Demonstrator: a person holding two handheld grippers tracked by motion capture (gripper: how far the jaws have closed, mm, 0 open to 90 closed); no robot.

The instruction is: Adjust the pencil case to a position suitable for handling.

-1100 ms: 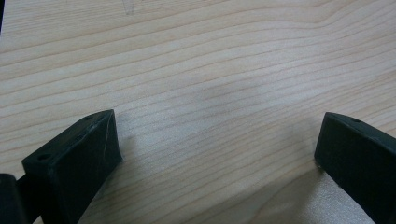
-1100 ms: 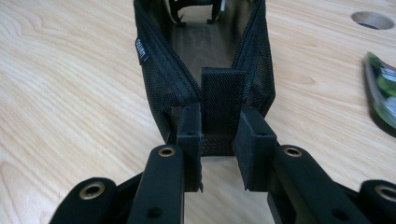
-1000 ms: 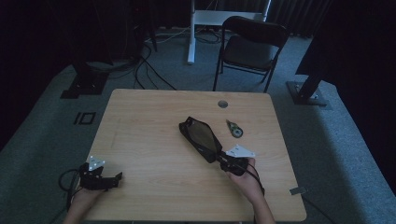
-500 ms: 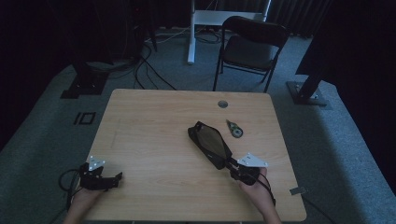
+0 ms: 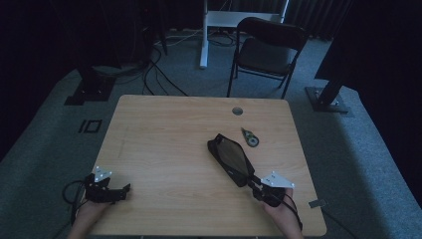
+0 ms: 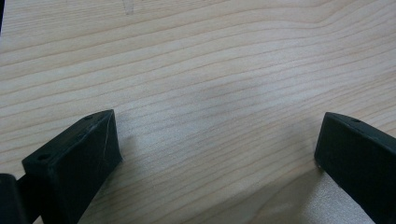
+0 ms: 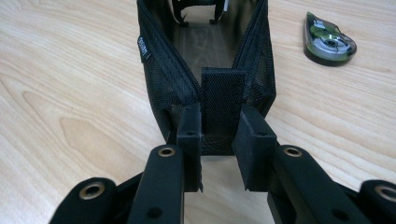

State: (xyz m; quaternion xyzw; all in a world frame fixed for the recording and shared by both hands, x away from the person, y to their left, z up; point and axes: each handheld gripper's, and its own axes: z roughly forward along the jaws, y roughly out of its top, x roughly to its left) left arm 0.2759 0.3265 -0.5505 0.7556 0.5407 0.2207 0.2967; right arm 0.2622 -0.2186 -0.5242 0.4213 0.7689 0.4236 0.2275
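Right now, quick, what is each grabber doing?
Left gripper: open, nothing between its jaws, just the table.
Right gripper: shut on the end tab of the black mesh pouch.

Bare table (image 5: 164, 144) lies between the grippers; only the pouch (image 5: 230, 158) and tape dispenser (image 5: 250, 138) obstruct the right side.

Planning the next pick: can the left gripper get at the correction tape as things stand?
Probably not easily. The left gripper sits open at the table's near left corner; the correction tape lies far across, right of the pouch, which the right gripper holds.
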